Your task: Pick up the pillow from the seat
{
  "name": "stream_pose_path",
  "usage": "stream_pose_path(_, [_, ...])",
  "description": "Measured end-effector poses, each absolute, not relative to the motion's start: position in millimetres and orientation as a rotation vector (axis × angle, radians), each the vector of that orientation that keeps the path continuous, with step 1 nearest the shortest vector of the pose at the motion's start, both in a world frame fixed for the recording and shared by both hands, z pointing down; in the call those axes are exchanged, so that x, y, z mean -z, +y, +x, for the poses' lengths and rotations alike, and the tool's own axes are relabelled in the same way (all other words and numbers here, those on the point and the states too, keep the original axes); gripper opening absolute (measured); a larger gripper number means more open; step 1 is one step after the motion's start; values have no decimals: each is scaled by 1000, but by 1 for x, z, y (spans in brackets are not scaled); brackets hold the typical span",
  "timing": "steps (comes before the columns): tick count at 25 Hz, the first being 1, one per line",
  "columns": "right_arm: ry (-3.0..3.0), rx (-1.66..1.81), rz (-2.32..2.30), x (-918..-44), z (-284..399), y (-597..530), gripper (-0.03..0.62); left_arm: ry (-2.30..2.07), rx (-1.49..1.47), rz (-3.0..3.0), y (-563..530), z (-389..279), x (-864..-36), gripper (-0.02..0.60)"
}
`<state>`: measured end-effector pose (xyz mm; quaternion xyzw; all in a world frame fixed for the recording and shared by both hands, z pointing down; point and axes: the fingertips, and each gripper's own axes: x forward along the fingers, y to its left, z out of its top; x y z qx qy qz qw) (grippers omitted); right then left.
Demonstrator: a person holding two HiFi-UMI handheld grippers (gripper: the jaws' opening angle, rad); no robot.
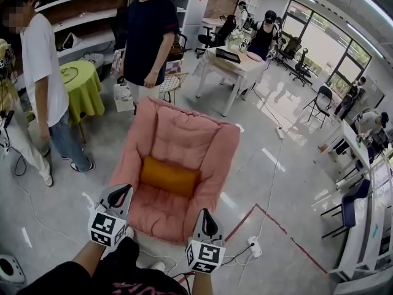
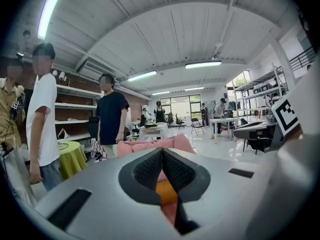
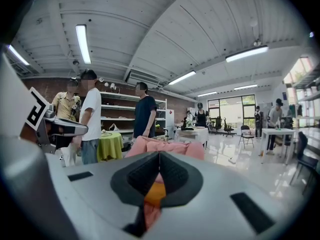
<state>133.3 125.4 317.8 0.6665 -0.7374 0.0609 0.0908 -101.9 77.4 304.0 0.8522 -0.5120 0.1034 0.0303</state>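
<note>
Big open workshop room with a shiny grey floor and a ribbed white ceiling. From the head view, a puffy pink seat sits in the middle of the floor, and the orange pillow lies across its cushion, up against the backrest. The left tongs and right tongs hover side by side at the near edge of the seat, both short of the pillow and not touching it. A person in a white shirt stands far left, and a person in a dark shirt is right behind the seat.

In the left gripper view the pads are pressed together with nothing between them; the pillow just peeks through below the tips, pink seat behind.

Right gripper view, same deal: tongs fully closed and empty, with the orange pillow and pink seat straight ahead.
</note>
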Motion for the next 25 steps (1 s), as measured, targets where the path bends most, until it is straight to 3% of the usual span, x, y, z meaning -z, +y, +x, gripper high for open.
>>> stream_pose_path(25, [-1963,-221,2097,-342,68,-43,20,-1349,-310,2639,-127,-171,-357,8])
